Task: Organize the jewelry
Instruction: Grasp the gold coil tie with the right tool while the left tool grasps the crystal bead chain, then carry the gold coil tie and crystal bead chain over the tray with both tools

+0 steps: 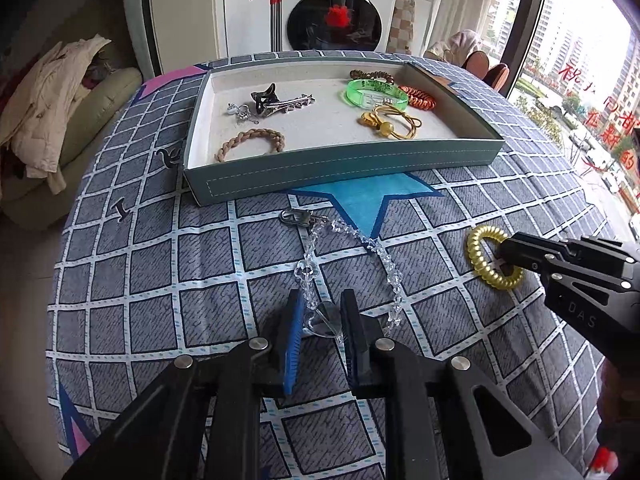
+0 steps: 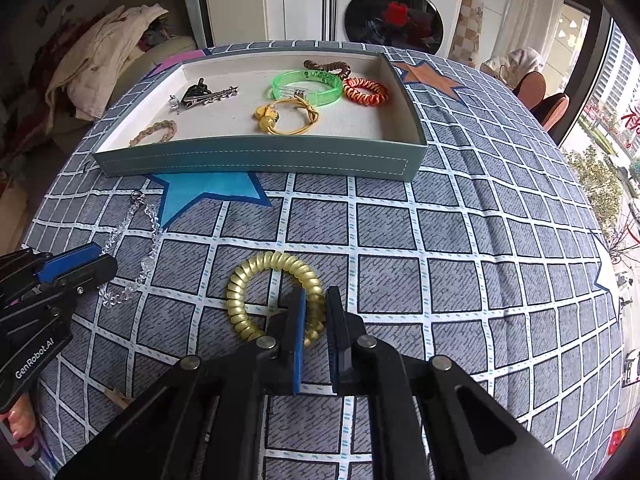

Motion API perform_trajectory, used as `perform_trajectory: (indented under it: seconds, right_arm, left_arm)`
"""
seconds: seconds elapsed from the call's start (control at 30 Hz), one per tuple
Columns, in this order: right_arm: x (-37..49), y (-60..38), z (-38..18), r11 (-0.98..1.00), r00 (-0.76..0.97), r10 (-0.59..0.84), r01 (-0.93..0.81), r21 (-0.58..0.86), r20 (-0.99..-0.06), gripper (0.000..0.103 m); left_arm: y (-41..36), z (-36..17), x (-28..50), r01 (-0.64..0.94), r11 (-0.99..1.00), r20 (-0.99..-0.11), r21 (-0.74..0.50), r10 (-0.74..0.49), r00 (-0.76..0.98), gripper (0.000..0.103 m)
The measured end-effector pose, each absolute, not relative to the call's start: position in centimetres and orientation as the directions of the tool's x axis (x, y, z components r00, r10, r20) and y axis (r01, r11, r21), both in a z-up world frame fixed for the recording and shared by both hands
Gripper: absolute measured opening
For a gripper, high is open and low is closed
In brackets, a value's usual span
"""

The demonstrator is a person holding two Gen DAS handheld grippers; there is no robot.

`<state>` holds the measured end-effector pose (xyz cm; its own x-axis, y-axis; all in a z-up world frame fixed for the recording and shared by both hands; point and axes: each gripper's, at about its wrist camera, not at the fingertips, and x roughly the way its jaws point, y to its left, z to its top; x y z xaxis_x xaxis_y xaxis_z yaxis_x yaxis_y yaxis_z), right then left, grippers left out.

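Note:
A clear crystal bead chain point(image 1: 310, 254) with a metal clasp lies on the checked cloth in front of the tray. My left gripper point(image 1: 322, 306) is shut on its clear heart pendant point(image 1: 324, 320), which fills the gap between the pads. To the right lies a gold spiral hair tie point(image 2: 248, 276). My right gripper point(image 2: 317, 300) is shut on the near side of its coil, one finger inside the ring. The teal tray point(image 2: 260, 160) beyond holds a green bangle point(image 2: 308, 84), an orange coil tie, a yellow elastic, a braided band and hair clips. The other hand's view shows each gripper: right gripper point(image 1: 505, 258), left gripper point(image 2: 106, 260).
The table is covered by a grey checked cloth point(image 1: 200, 264) with star patches. A washing machine point(image 1: 340, 12) stands behind it, a sofa piled with clothes point(image 1: 52, 92) to the left, and chairs point(image 1: 486, 66) and a large window to the right.

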<state>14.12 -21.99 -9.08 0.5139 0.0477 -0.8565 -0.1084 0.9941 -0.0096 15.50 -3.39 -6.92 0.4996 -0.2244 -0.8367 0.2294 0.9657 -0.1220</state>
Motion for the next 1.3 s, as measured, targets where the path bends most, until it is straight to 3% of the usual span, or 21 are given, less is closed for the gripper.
perform_trajectory:
  seconds: [0.3, 1.3]
  right_arm:
    - [13.7, -23.3, -7.8, 0.996, 0.545, 0.080, -0.084, 0.041, -0.834, 0.010]
    - [19.1, -22.6, -1.7, 0.982, 0.619, 0.189, -0.126, 0.141, -0.762, 0.010]
  left_arm:
    - [-1.7, -4.9, 15.2, 0.224, 0.954, -0.791, -0.197, -0.290, 0.538, 0.039]
    - [-0.5, 2.3, 21.3, 0.238, 0.943, -0.676, -0.231, -0.332, 0.658, 0.039]
